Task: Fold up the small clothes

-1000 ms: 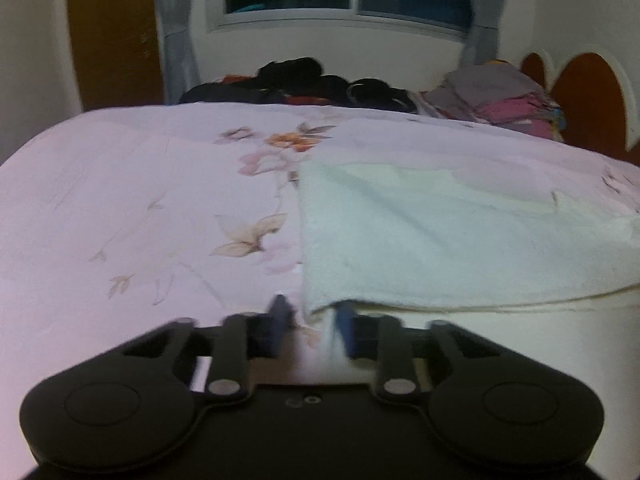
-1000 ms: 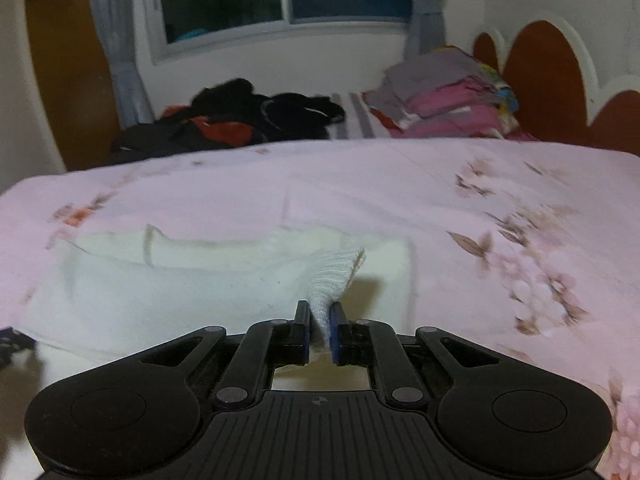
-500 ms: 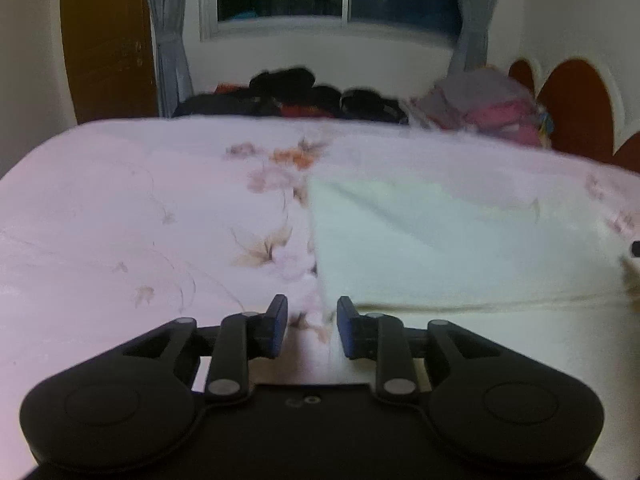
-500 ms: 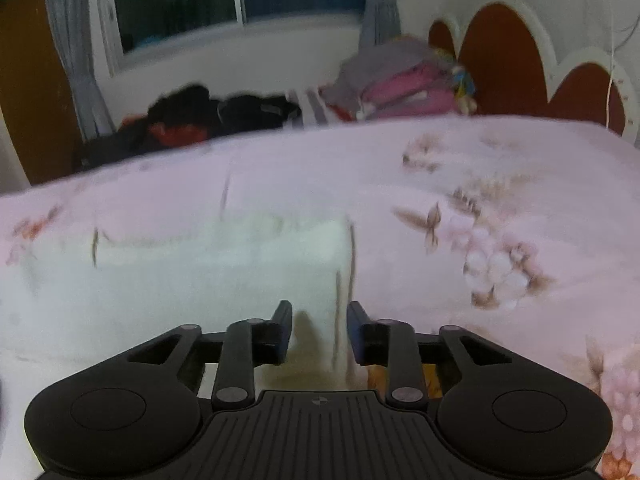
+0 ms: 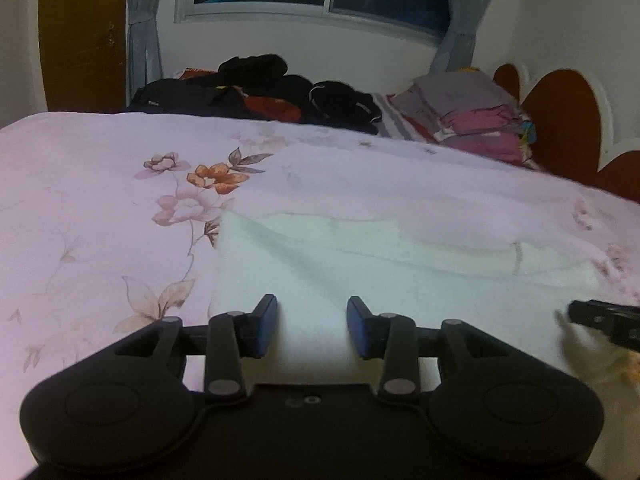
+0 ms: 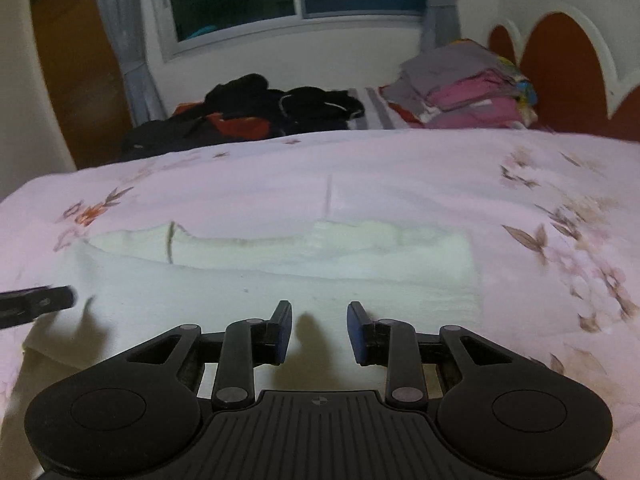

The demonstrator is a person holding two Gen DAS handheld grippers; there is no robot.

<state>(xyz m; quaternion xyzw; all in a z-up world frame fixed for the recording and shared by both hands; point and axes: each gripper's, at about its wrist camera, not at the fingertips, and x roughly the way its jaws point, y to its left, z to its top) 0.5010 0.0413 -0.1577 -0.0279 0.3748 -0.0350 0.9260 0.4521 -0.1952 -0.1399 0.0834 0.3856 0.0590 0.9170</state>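
A white garment [image 5: 400, 280] lies flat and folded over on the pink floral bedsheet [image 5: 100, 200]; it also shows in the right wrist view [image 6: 320, 280]. My left gripper [image 5: 312, 328] is open and empty, just above the garment's near left part. My right gripper [image 6: 319, 332] is open and empty, just above its near right part. The right gripper's tip shows at the right edge of the left wrist view [image 5: 604, 320]. The left gripper's tip shows at the left edge of the right wrist view [image 6: 36, 300].
A heap of dark clothes [image 5: 260, 92] lies at the far side of the bed. A stack of folded grey and pink clothes [image 5: 472, 116] sits at the far right by the red headboard [image 5: 560, 120]. A window and curtains are behind.
Both grippers have let go of the white garment and opened. The fold they held now lies flat on the bed. Both grippers have pulled back over the garment's near edge.
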